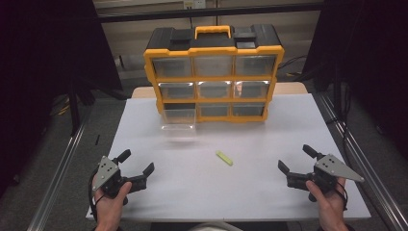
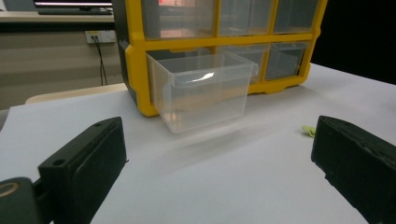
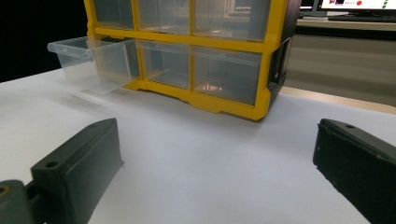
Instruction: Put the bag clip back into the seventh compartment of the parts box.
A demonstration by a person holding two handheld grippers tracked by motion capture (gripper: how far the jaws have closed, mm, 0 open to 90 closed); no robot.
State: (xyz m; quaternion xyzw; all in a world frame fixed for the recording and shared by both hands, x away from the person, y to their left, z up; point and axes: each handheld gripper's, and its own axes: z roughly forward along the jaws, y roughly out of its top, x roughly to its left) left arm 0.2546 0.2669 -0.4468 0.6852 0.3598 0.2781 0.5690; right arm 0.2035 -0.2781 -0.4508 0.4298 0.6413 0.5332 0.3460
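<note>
High view gives me the white table with the yellow organiser at its far edge, its bottom-left clear drawer pulled out and looking empty. Nearer me than the organiser, well apart from it, lies a small yellow-green stick, long axis slanting from the drawer's side toward my right. Both tongs stand wide and hold nothing: left gripper, right gripper. I judge the stick roughly midway between them

Ahead of both grippers, a glossy yellow-and-black plastic drawer cabinet with a clear smooth plastic drawer stands on a matt white tabletop.
</note>
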